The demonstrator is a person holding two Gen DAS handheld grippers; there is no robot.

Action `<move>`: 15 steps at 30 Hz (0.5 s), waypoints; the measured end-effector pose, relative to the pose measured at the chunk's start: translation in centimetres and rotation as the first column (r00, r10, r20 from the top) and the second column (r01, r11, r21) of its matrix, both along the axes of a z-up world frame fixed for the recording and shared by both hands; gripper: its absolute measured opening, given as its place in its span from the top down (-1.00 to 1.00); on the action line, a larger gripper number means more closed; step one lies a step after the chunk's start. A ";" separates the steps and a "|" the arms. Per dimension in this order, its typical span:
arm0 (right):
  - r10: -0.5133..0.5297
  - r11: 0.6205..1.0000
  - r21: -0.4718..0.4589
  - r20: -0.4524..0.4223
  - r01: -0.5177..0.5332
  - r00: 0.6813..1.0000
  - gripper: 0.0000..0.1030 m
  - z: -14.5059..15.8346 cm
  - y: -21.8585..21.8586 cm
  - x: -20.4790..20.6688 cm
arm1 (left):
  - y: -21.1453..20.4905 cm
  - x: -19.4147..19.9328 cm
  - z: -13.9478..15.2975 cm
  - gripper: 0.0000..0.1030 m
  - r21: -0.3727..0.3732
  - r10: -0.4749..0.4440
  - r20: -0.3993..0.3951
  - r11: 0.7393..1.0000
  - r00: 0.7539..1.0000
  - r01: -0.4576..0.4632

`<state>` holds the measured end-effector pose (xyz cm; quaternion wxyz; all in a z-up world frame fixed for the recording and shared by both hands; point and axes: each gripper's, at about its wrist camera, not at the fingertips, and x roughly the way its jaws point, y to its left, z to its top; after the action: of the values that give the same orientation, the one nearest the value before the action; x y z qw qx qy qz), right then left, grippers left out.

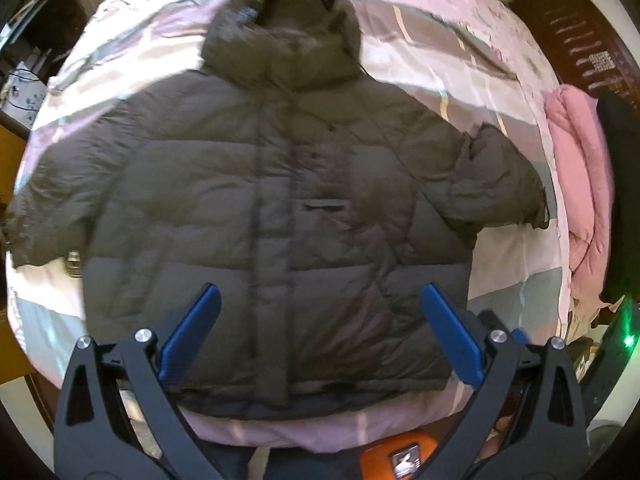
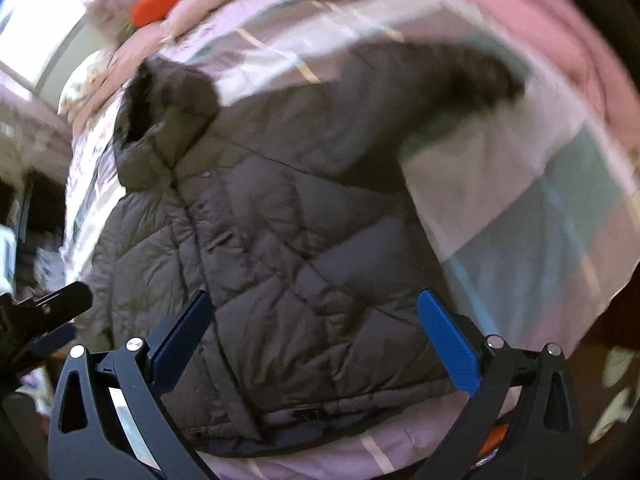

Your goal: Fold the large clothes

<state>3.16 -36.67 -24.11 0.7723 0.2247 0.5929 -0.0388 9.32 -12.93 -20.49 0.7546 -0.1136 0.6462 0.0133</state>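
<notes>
Jacket [image 1: 280, 200], dark padded, hooded, spread front-up across bed [image 1: 500, 80], hem at near edge; left gripper [image 1: 320, 296] and right gripper [image 2: 314, 302] spread wide, empty; risk: slippery bulky padding escaping a shallow pinch.

Dark hooded puffer jacket [image 1: 276, 200] spread flat, front up

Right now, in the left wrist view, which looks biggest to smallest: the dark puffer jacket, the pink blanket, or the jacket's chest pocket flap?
1. Dark puffer jacket, by far.
2. Pink blanket, though it sits at the distorted edge.
3. Chest pocket flap, smallest.
</notes>
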 end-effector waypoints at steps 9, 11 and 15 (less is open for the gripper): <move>-0.408 0.861 0.348 0.036 0.371 0.912 -0.97 -7.7 -22.4 3.2 | -10.5 7.8 -8.6 -0.96 -0.027 -0.038 -0.011 0.999 0.999 0.038; -0.467 0.829 0.380 0.062 0.411 0.882 -0.97 -9.0 -26.3 5.6 | -12.3 9.6 -10.4 -0.96 -0.052 -0.044 -0.011 0.998 0.999 0.043; -0.566 0.728 0.499 0.051 0.470 0.823 -0.97 -12.7 -30.5 9.6 | -14.9 11.7 -13.6 -0.96 -0.010 -0.095 -0.020 0.995 0.995 0.095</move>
<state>12.81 -67.19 -36.76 0.7083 0.5628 0.4169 -0.0880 21.00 -27.84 -34.05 0.7473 -0.0862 0.6584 -0.0243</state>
